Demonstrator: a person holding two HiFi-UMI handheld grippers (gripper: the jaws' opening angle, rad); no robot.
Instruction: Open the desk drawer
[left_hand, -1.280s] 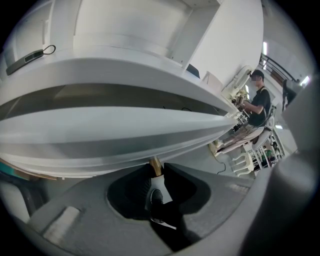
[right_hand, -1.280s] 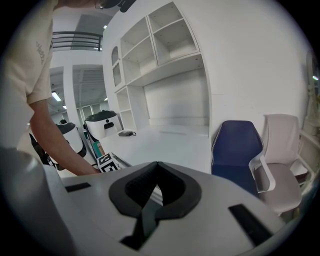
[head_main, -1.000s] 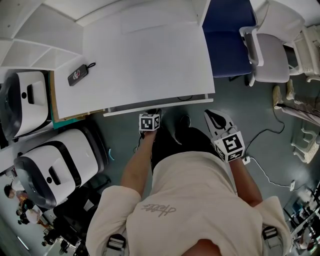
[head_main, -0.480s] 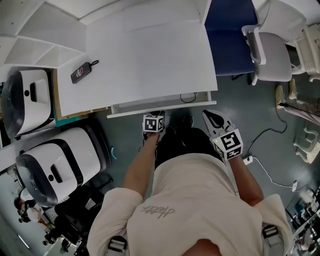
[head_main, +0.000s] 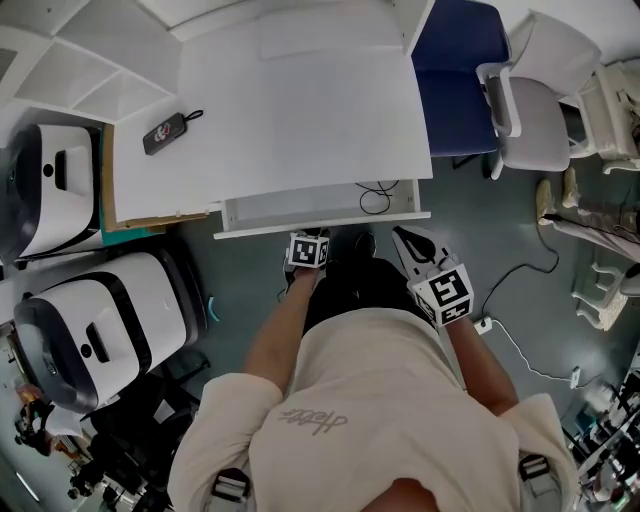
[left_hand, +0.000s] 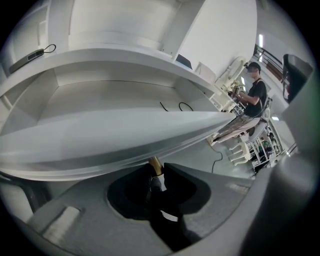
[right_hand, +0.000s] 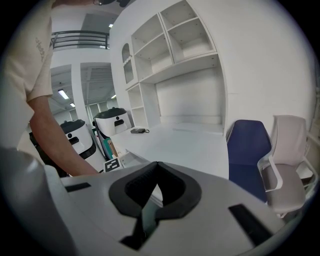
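Head cam looks steeply down on desk & drawer. L gripper view: close under drawer front, facing in. R gripper view: further back, facing desk. All share desk.

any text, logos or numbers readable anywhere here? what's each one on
No word or number reads outright.
Cursive grey print on the back of the person's cream shirt: too blurred to read.
Red-and-white logo on the small black fob on the white desk: too small to read.
Left hand-held gripper and right hand-held gripper: square black-and-white marker patterns on their cubes, no words.
White drawer: no print.
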